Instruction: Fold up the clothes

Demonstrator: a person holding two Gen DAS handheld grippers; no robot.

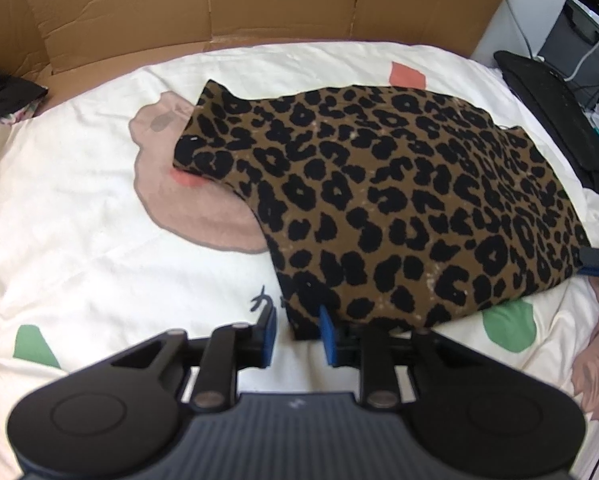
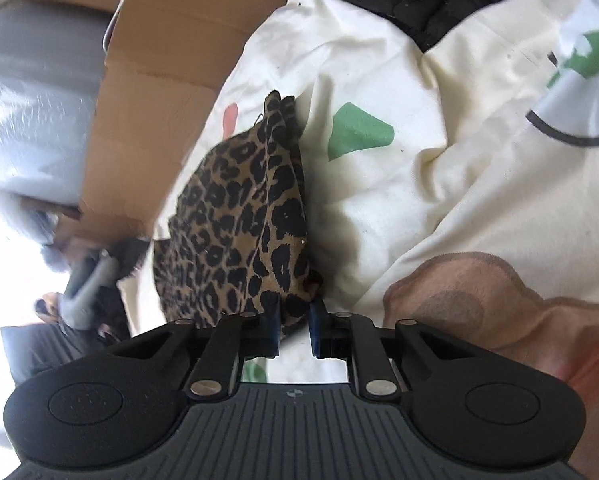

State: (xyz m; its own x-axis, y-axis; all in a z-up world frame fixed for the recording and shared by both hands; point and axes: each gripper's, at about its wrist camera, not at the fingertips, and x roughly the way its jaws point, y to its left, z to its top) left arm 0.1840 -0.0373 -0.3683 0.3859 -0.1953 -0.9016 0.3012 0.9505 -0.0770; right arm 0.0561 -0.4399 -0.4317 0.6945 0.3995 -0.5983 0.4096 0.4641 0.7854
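A leopard-print garment [image 1: 399,208] lies spread on a cream bedspread [image 1: 79,220]. My left gripper [image 1: 297,330] is at its near corner; the pads stand a little apart and the corner lies between them, touching the right pad. My right gripper [image 2: 295,326] grips another edge of the garment [image 2: 243,220], with cloth bunched between its narrow blue pads. That gripper also shows at the garment's right edge in the left wrist view [image 1: 597,266].
Flattened cardboard [image 1: 239,4] stands along the bed's far side. A black bag [image 1: 551,116] lies at the right edge of the bed, and a dark cloth [image 1: 7,92] at the far left. Cables and clutter are at the far right.
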